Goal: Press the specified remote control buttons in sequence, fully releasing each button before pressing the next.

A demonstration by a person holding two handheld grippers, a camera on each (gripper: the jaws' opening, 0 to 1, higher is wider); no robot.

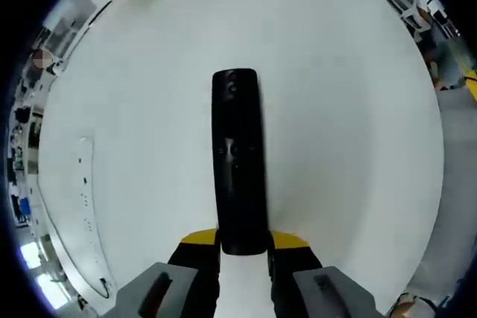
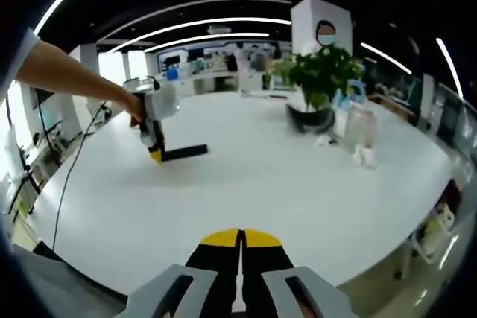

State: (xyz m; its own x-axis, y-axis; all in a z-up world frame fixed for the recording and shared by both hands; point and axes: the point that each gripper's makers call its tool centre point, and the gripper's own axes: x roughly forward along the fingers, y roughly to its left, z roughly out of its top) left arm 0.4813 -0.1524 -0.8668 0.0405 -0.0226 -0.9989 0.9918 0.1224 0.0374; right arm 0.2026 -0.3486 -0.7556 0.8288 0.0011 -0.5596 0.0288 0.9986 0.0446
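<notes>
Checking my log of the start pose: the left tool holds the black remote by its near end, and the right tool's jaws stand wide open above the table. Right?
Not quite. In the right gripper view the right tool has its jaws closed together, not wide open. The left tool does hold the black remote by its near end.

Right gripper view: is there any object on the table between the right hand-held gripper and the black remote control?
Nothing visible: bare white table lies between the right hand-held gripper and the slim black remote control. The left hand-held gripper holds its far end.
</notes>
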